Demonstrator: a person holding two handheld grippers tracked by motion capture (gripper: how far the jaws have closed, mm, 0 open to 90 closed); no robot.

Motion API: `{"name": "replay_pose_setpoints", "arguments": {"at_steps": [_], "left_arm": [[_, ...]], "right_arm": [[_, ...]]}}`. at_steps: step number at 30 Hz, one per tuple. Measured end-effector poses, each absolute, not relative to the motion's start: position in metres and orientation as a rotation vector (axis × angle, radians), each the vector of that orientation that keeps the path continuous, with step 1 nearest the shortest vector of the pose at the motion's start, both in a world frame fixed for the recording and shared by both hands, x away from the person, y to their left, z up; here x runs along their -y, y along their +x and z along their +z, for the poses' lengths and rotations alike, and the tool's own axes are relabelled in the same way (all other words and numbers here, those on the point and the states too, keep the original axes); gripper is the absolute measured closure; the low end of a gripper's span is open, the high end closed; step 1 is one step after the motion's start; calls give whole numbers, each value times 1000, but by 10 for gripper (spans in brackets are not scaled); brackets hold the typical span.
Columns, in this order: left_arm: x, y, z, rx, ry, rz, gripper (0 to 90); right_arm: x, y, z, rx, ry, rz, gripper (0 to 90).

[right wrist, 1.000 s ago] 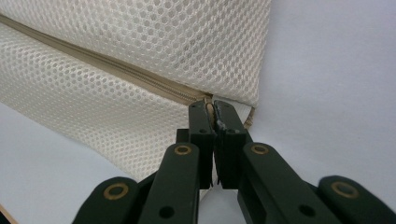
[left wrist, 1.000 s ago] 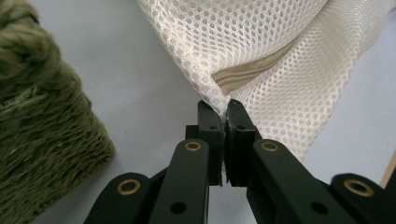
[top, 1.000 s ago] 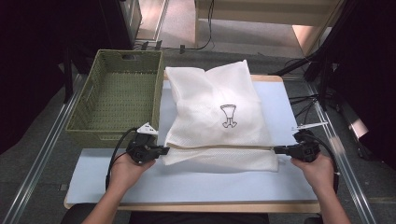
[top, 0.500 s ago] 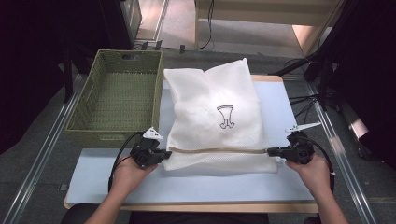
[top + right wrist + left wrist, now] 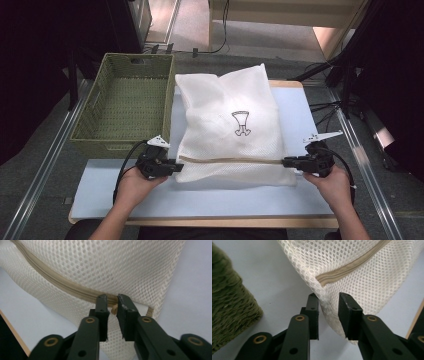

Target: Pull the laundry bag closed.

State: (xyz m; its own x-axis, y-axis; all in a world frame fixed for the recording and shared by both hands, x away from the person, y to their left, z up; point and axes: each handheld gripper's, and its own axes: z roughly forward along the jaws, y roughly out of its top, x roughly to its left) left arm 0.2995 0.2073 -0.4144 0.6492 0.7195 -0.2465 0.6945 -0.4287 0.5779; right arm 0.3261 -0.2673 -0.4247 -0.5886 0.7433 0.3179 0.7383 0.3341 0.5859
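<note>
A white mesh laundry bag point(image 5: 230, 125) with a small black print lies on the pale blue mat, its tan zipper point(image 5: 230, 160) running across the near part. My left gripper point(image 5: 177, 166) sits at the bag's left edge. Its jaws have just been opening and stand apart, with the bag's bunched corner point(image 5: 328, 302) loose between them below the zipper end point(image 5: 342, 271). My right gripper point(image 5: 285, 162) is at the bag's right edge. Its jaws have also just been opening, with a narrow gap around the tan zipper pull point(image 5: 114, 309).
A green woven basket point(image 5: 120, 145) stands empty at the left, touching the bag's left side and close to my left gripper. The mat point(image 5: 225, 200) reaches the table's wooden front edge. Metal rails run along both sides of the table.
My right gripper has edged a little left, toward the bag's right edge. The left hand has stayed put, and the bag lies in the same place.
</note>
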Motion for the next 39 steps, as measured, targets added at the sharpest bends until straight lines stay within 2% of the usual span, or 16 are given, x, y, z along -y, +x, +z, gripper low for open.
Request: {"name": "replay_pose_setpoints", "arguments": {"at_steps": [8,14,19,32,39], "left_arm": [[-216,295,-404,-1056,2157,58,612],[-222,291,-398,-1046,2121,81,506],[-231,287,-397,-1044,2104,95,450],[-249,283,-397,-1040,2067,132,380],[-253,284,-399,-1081,2036,130,357]], "right_arm": [[270,325,-419,-2477,1382,1199,611],[276,327,-417,-2401,1367,1232,501],[282,329,-418,-2368,1377,1233,470],[302,347,-431,-2211,1423,1192,319],[302,355,-437,-2191,1421,1156,293]]}}
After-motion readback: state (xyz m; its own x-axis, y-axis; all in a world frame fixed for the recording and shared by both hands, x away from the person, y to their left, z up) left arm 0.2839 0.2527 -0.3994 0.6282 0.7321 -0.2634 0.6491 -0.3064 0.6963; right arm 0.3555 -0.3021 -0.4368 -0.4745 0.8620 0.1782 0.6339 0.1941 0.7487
